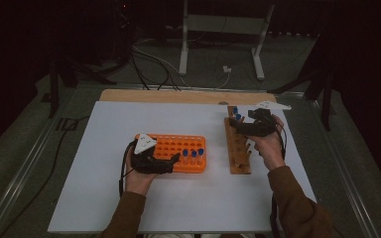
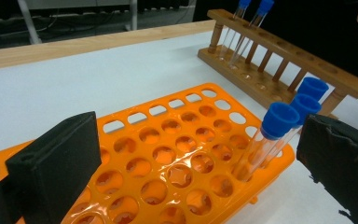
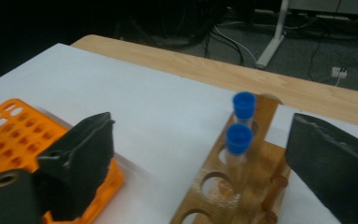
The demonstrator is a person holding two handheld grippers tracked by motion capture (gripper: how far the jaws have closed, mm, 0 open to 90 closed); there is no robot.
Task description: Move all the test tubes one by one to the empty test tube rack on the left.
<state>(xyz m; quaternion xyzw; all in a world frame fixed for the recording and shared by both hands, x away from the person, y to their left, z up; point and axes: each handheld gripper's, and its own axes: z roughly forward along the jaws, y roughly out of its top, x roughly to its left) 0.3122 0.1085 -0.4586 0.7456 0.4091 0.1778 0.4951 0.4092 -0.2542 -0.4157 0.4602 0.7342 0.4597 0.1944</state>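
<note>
A: High view first. Orange rack (image 1: 178, 152) near the middle of the white tabletop (image 1: 129, 208), three blue-capped tubes (image 1: 192, 153) standing at its right end. Left gripper (image 1: 174, 159) low over the rack's near edge, close to those tubes. Wooden rack (image 1: 237, 144) toward the right edge, lying front to back, two capped tubes (image 1: 236, 114) at its far end. Right gripper (image 1: 233, 124) across that far end.

B: Left gripper view?

A: Jaws wide apart, holding nothing. Orange rack (image 2: 177, 163) spread below them, the three capped tubes (image 2: 279, 135) leaning just inside the right-hand jaw, no contact visible. Wooden rack (image 2: 284, 65) beyond, toward the far edge, two tubes (image 2: 242, 28) in it.

B: And the right gripper view?

A: Also well open, empty. Wooden rack (image 3: 237, 186) running up between the jaws, two blue-capped tubes (image 3: 240, 135) in its farther holes, nearer holes empty. Corner of the orange rack (image 3: 9, 140) behind the left-hand jaw.

B: Risks from here?

A: Probably a closing jaw catching two of the closely packed tubes instead of one, or nudging a neighbour sideways. Tubes already leaning, so a skewed pinch could tip one or jam it in its hole on the lift. Light plastic rack likely to slide or rise with a stuck tube. On the wooden rack, a wide jaw brushing the second tube while reaching for the first.
</note>
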